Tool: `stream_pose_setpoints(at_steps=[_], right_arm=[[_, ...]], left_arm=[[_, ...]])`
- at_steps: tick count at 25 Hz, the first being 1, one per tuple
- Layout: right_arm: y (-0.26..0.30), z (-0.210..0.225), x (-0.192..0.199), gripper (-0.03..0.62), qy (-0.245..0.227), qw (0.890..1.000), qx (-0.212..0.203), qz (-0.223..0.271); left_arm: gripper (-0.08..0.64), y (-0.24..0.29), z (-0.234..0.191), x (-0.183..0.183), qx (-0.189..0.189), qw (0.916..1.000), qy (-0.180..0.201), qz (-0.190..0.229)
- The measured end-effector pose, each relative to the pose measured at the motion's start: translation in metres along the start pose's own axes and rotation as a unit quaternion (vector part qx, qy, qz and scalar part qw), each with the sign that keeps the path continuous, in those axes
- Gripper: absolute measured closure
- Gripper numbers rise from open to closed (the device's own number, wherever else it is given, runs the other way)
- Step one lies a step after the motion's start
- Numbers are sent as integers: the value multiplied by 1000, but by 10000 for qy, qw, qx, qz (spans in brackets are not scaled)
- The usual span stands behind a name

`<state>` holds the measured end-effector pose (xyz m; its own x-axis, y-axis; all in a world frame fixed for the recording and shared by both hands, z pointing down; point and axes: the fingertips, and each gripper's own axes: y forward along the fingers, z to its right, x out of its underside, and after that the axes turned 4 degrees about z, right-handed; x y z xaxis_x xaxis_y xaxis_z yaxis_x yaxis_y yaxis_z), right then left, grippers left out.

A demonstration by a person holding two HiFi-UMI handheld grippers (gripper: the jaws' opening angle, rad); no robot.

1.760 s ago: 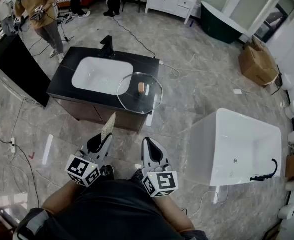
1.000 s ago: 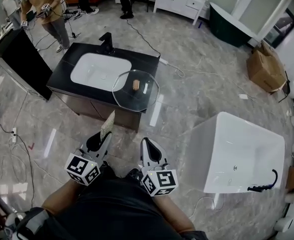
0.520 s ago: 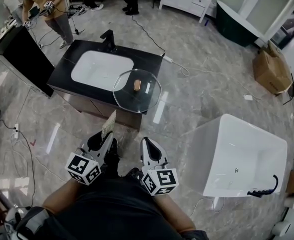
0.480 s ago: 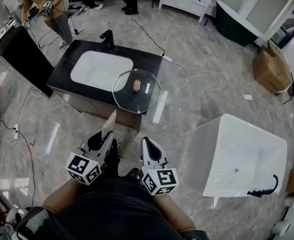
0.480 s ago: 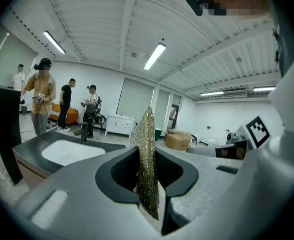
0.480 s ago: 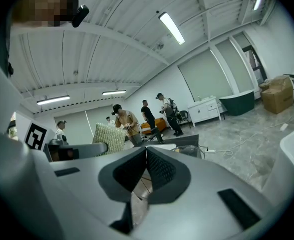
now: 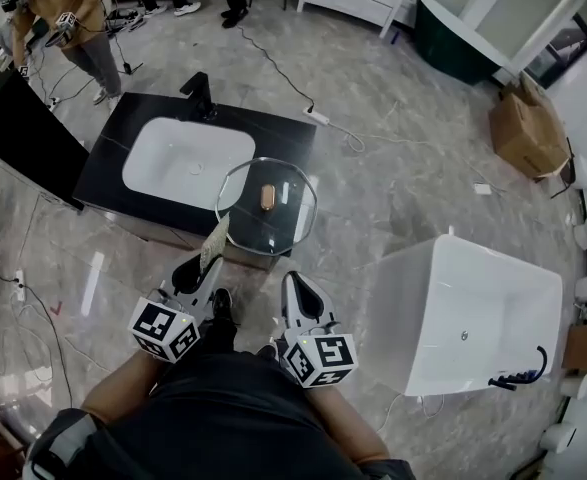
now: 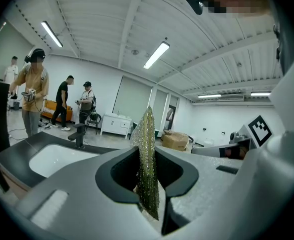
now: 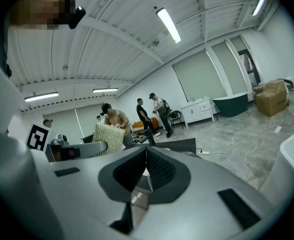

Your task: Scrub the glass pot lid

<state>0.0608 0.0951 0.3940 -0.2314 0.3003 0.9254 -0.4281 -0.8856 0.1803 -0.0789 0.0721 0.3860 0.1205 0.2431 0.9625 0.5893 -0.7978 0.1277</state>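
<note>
The round glass pot lid [image 7: 266,206] with a tan knob lies on the near right corner of a black vanity counter [image 7: 108,153], jutting past its edge. My left gripper [image 7: 201,264] is shut on a thin yellow-green scouring pad [image 7: 214,240] [image 8: 148,166] that stands upright between its jaws, just short of the lid's near rim. My right gripper [image 7: 293,286] is shut with nothing in it [image 9: 144,160], held low beside the left one, below the lid.
A white basin [image 7: 176,160] and a black tap [image 7: 195,91] sit in the counter. A white bathtub [image 7: 473,313] stands at the right. Cables run over the marble floor. A person [image 7: 68,28] with grippers stands at the far left. Cardboard boxes [image 7: 523,128] lie far right.
The view has closed in on the vanity: the lid now lies nearer my grippers, and the pad's tip almost reaches its near rim. Both grippers keep their pose.
</note>
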Motion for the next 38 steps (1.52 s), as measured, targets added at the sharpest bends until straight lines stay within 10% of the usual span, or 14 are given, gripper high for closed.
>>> stream_pose_setpoints(at_steps=[14, 28, 32, 38], right_arm=[[113, -6, -29, 586, -86, 9983, 584, 20], [146, 41, -42, 586, 103, 9989, 412, -192], [153, 60, -34, 586, 283, 9983, 420, -298], [149, 82, -21, 586, 495, 9966, 426, -494]], left_arm=[[488, 78, -131, -10, 363, 9990, 64, -253], [488, 154, -168, 21, -2, 9930, 768, -895], [488, 177, -174, 61, 51, 9758, 1372, -1704], [488, 200, -182, 141, 558, 9159, 2559, -3043]])
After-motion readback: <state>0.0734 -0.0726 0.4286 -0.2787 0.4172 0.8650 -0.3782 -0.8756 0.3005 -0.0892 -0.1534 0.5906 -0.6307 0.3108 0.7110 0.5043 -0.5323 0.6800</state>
